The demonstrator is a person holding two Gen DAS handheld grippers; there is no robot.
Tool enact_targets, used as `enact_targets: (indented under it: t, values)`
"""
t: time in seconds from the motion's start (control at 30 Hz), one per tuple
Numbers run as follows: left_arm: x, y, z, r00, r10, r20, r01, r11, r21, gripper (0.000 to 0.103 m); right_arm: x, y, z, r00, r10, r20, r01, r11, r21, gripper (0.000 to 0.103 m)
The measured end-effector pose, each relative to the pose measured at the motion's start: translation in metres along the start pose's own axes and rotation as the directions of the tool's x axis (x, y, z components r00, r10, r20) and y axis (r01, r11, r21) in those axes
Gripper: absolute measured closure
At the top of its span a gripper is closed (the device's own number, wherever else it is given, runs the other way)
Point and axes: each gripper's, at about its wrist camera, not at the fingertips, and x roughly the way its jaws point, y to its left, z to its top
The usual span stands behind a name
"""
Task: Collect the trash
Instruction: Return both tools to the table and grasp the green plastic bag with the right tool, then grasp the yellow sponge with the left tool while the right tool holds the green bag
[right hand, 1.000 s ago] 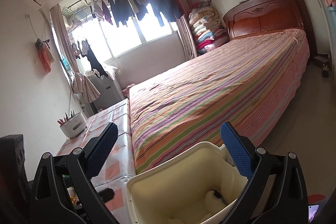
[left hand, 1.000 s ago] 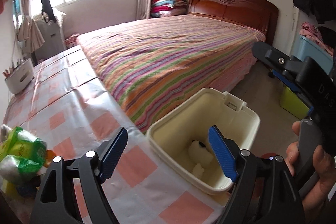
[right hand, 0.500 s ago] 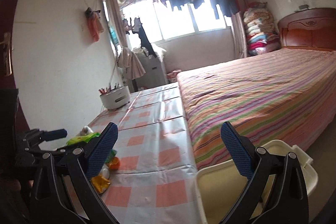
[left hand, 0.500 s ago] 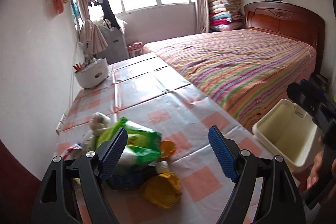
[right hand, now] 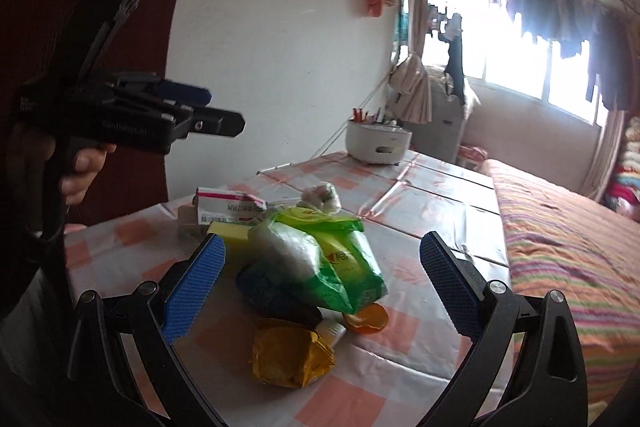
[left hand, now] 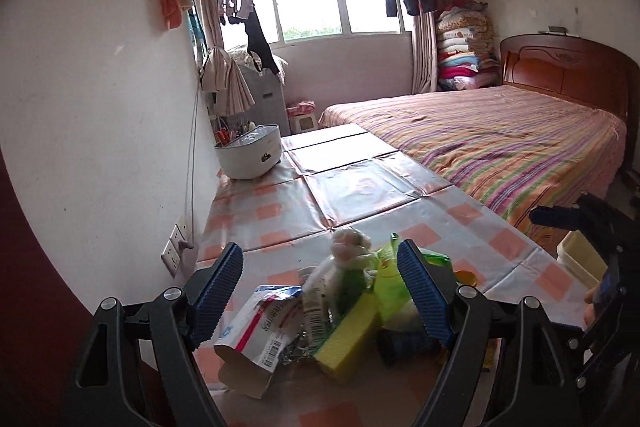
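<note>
both tongs stand apart and carry nothing: the left gripper (left hand: 320,287) hovers with its blue pads spread over the near end of the trash pile (left hand: 344,303), and the right gripper (right hand: 322,287) faces the same heap from the other side with its pads wide. the pile sits on the checked tablecloth (left hand: 360,187) near the table's near edge; in the left wrist view it fills six o'clock, with a torn white and red packet (left hand: 260,323) at seven, a yellow sponge-like block (left hand: 352,331) at six and a green plastic bag (left hand: 400,271) toward five. in the right wrist view the green bag (right hand: 340,259) lies dead centre between the pads, a crumpled yellow wrapper (right hand: 290,353) at six and a small orange lid (right hand: 368,317) just beside it at five. the cream bin (left hand: 580,259) shows only as a rim off the table edge at three o'clock in the left view, behind the other tool. the step in hand looks like choosing and gripping the next piece. it should go best by taking an outer, loose item first, such as the yellow wrapper or the packet, coming down straight so one pad lands on each side, and closing gently so the thin plastic bunches rather than slips. the bag likely drags its neighbours if lifted by a corner.
</note>
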Motion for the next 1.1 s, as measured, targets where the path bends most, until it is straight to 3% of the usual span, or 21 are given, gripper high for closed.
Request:
enact_targets:
  t: [0.13, 0.33, 0.5, 0.7, 0.8, 0.87, 1.1]
  values:
    - [0.002, 0.022, -0.016, 0.999, -0.027, -0.042, 0.026, 0.999, -0.034, 0.026, 0.036, 0.002, -0.004, 0.996, 0.027, -0.084, -0.032, 0.998, -0.053, 0.007]
    - [0.008, 0.053, -0.038, 0.98, -0.163, -0.118, 0.138, 0.971, -0.194, 0.026, 0.064, 0.002, -0.011, 0.987, 0.062, -0.151, -0.074, 0.995, -0.071, 0.007]
    - [0.01, 0.052, -0.05, 0.97, -0.2, -0.136, 0.172, 0.966, -0.195, 0.026, 0.092, 0.005, -0.013, 0.974, 0.072, -0.213, -0.09, 0.993, -0.072, 0.009]
    - [0.018, 0.034, -0.053, 0.959, -0.23, -0.167, 0.21, 0.969, -0.13, 0.026, 0.107, -0.003, -0.02, 0.961, 0.098, -0.259, -0.104, 0.995, -0.008, 0.037]
    - [0.026, 0.022, -0.057, 0.951, -0.24, -0.195, 0.224, 0.969, -0.101, 0.026, 0.106, -0.007, -0.019, 0.956, 0.124, -0.265, -0.121, 0.992, 0.027, 0.061]
    - [0.03, 0.014, -0.06, 0.949, -0.235, -0.211, 0.222, 0.972, -0.08, 0.026, 0.099, -0.007, -0.018, 0.959, 0.137, -0.246, -0.131, 0.991, 0.04, 0.069]
    - [0.046, -0.001, -0.066, 0.938, -0.23, -0.259, 0.229, 0.973, -0.032, 0.026, 0.064, -0.011, -0.005, 0.982, 0.126, -0.14, -0.12, 0.992, 0.047, 0.078]
